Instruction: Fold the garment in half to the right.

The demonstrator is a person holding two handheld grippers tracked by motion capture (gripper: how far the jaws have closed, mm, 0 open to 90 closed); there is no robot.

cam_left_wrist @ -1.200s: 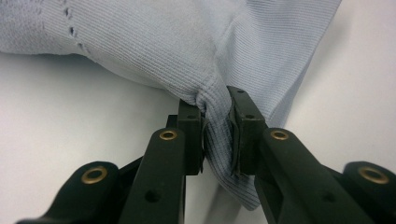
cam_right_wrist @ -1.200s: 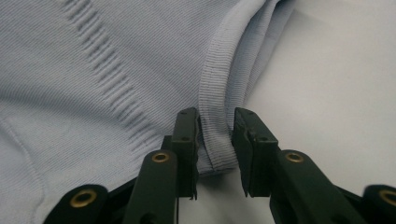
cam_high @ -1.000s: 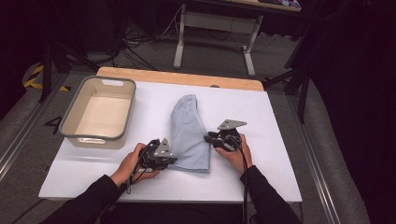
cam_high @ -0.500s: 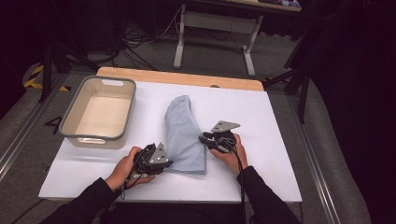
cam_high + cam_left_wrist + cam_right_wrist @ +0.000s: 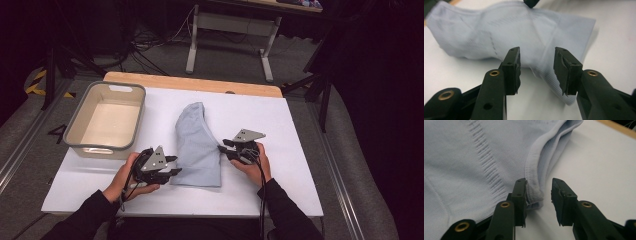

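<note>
A light blue knit garment (image 5: 197, 145) lies folded into a long narrow shape in the middle of the white table. My left gripper (image 5: 173, 165) sits at its near left edge; in the left gripper view my left gripper (image 5: 537, 67) has just been opening, with a lower corner of the garment (image 5: 499, 32) lying loose between and beyond the jaws. My right gripper (image 5: 223, 150) is at the garment's right edge. In the right gripper view my right gripper (image 5: 539, 192) stands slightly open, and the ribbed hem (image 5: 532, 170) rests against one jaw, unpinched.
A beige plastic bin (image 5: 80, 140) stands on the table's left side, close to my left hand. The white table cover (image 5: 300, 125) ends at a wooden strip (image 5: 200, 82) along the far edge. Metal stands and cables are on the floor behind.
The left gripper has let go of the garment's edge, opened, and drawn slightly left and up. The garment now lies narrower. The right gripper has hardly moved.
</note>
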